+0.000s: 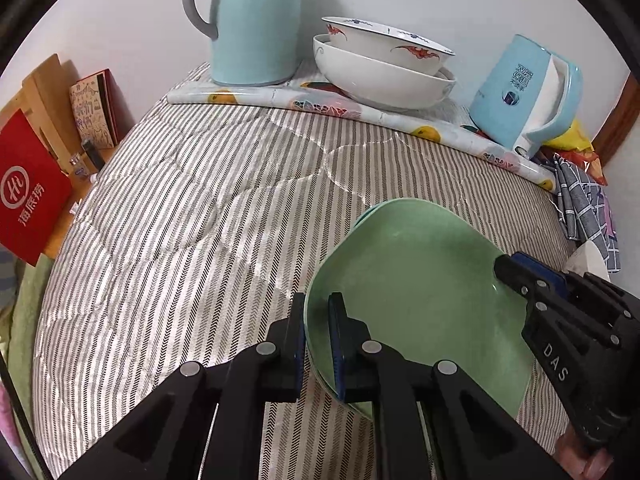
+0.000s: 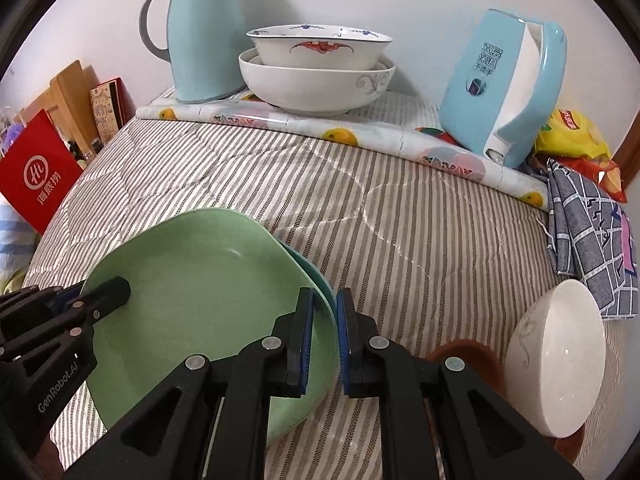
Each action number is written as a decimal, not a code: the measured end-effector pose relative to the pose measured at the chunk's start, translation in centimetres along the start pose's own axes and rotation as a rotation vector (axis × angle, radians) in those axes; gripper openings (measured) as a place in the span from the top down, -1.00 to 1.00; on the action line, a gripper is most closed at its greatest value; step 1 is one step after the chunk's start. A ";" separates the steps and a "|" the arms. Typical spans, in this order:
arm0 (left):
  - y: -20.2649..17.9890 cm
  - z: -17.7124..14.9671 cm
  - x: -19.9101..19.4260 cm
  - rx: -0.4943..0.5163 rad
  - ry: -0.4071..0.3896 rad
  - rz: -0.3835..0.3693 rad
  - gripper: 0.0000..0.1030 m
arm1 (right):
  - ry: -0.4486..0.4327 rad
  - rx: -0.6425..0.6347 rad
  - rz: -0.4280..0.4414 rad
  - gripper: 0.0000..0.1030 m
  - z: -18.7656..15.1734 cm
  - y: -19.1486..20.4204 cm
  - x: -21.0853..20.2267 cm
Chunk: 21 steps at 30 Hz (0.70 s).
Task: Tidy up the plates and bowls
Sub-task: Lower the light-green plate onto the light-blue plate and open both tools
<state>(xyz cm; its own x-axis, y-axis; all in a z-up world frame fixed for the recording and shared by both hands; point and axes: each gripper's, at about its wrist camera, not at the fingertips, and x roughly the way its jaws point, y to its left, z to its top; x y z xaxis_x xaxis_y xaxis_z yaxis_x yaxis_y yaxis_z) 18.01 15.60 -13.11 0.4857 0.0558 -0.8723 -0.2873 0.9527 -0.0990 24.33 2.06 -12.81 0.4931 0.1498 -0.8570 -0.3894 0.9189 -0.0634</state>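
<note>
I have the green plate (image 1: 416,300) gripped from both sides, tilted above the striped quilt (image 1: 192,220), with a second, more bluish plate (image 2: 310,270) nested right under it, its edge peeking out along the rim. My left gripper (image 1: 318,344) is pinched narrow on the plate's near-left rim, one blue-padded finger inside the dish and one outside. My right gripper (image 2: 325,340) does the same on the opposite rim, and both plates' edges sit between its pads. From the left camera the right gripper's fingertips reach over the far side of the plate; from the right camera the left gripper shows the same way at the plate's left edge. Just to the right of my right gripper a small white bowl (image 2: 560,364) lies tipped on its side on the quilt. Further back, on a fruit-patterned mat (image 2: 360,128) by the wall, two white bowls are stacked: a red-and-blue patterned bowl (image 2: 320,46) sits inside a larger plain bowl (image 2: 316,88). A pale teal thermos jug (image 2: 204,32) stands to their left and a light blue kettle (image 2: 508,88) to their right. A yellow snack bag (image 2: 576,132) and a blue checked cloth (image 2: 588,236) lie at the right edge, and a red box (image 2: 38,176) leans at the left.
</note>
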 end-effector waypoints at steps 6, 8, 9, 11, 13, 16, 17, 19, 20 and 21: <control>0.0 -0.2 0.0 0.014 0.016 -0.009 0.77 | 0.003 -0.019 0.004 0.59 0.0 0.3 0.3; 0.0 -0.2 -0.1 0.013 0.020 -0.018 0.67 | 0.006 -0.015 0.007 0.49 -0.1 0.2 0.4; 0.0 -0.3 -0.1 0.012 0.023 -0.025 0.58 | 0.006 -0.013 0.008 0.49 -0.2 0.1 0.4; 0.0 -0.4 -0.4 0.014 0.017 -0.042 0.24 | 0.006 -0.002 0.015 0.37 -0.4 0.0 0.2; -0.1 -0.5 -0.9 0.017 0.000 -0.054 0.23 | 0.003 0.006 0.018 0.28 -0.6 -0.2 0.0; -0.4 -0.5 -1.4 0.027 -0.002 -0.051 0.23 | -0.005 0.016 0.017 0.27 -0.9 -0.5 -0.7; -0.6 -0.5 -1.6 0.030 -0.007 -0.046 0.23 | -0.011 0.022 0.020 0.22 -1.1 -0.7 -1.1; -0.9 -0.6 -2.2 0.033 -0.019 -0.038 0.23 | -0.032 0.038 0.028 0.11 -1.4 -1.2 -2.1; -0.9 -0.6 -2.4 0.035 -0.023 -0.037 0.23 | -0.042 0.045 0.031 0.05 -1.6 -1.5 -2.5; -1.1 -0.6 -2.7 0.036 -0.028 -0.035 0.23 | -0.058 0.057 0.032 0.04 -1.8 -1.9 -3.1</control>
<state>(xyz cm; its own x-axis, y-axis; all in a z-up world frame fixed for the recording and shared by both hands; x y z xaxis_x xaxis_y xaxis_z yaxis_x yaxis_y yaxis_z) 16.50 14.23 -10.92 0.5179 0.0303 -0.8549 -0.2405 0.9642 -0.1115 22.12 -0.86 -10.95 0.5258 0.1986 -0.8271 -0.3615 0.9324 -0.0060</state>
